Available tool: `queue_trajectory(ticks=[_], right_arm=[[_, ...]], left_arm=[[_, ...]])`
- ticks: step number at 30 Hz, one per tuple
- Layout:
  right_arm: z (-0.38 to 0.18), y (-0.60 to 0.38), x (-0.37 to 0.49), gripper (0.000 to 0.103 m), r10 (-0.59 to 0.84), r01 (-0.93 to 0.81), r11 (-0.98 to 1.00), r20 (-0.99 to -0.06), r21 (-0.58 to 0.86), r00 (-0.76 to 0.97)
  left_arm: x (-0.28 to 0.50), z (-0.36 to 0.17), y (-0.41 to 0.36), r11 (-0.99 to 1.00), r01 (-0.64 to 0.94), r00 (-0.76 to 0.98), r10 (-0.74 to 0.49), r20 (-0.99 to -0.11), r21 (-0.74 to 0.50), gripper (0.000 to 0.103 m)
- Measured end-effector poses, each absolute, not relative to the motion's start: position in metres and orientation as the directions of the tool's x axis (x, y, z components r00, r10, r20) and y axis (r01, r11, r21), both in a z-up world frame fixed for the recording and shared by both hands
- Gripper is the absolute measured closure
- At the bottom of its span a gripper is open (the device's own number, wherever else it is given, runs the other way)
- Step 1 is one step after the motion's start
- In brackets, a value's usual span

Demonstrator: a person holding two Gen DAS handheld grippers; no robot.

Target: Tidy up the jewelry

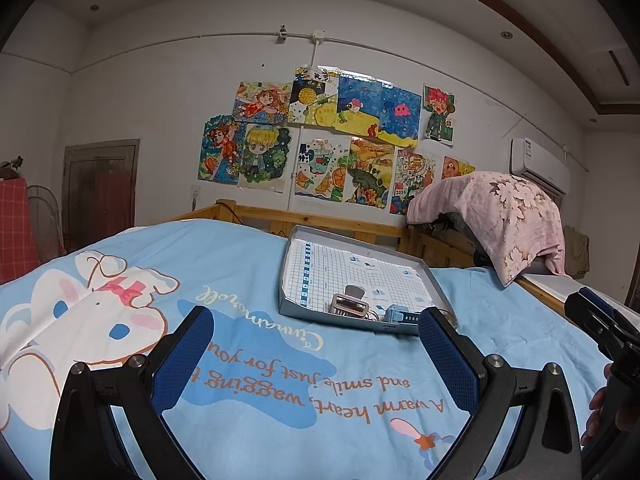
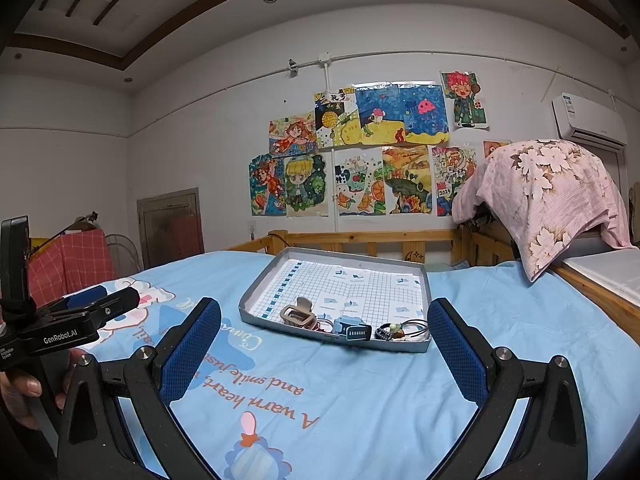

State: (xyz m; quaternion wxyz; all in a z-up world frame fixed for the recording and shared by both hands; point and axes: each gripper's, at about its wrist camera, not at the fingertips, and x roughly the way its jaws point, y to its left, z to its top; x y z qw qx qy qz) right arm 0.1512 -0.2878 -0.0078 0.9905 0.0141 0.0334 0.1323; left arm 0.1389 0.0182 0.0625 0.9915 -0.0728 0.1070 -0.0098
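A grey shallow tray (image 2: 256, 292) (image 1: 289, 264) lined with grid paper lies on the blue bedspread. Along its near edge sit a beige hair claw clip (image 2: 297, 314) (image 1: 349, 304), a light-blue clip (image 2: 350, 328) (image 1: 398, 315), red-brown hair ties (image 2: 322, 325) and dark bracelets with a pale bead (image 2: 396, 330). My right gripper (image 2: 324, 344) is open, empty, a little short of the tray. My left gripper (image 1: 316, 354) is open too, empty, to the tray's near left. In the right wrist view the left gripper (image 2: 100, 304) shows at the left edge. Only the right gripper's body shows at the right edge of the left wrist view.
The blue cartoon bedspread (image 2: 360, 400) covers the bed. A wooden bed rail (image 2: 360, 240) runs behind the tray. A pink floral cloth (image 2: 548, 196) drapes over something at the right. Drawings hang on the wall. A hand (image 2: 24, 392) grips the left tool.
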Motion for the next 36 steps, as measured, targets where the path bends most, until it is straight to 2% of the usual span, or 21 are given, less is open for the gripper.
queue_trajectory(ticks=[25, 36], right_arm=[[-0.013, -0.287, 0.153, 0.002, 0.267, -0.265, 0.963, -0.069, 0.037, 0.961], [-0.017, -0.289, 0.156, 0.002, 0.268, -0.265, 0.963, -0.075, 0.042, 0.961]], left_arm=[[0.138, 0.056, 0.014, 0.989, 0.008, 0.976, -0.04, -0.216, -0.147, 0.0], [0.135, 0.051, 0.008, 0.99, -0.048, 0.975, 0.017, -0.221, -0.135, 0.0]])
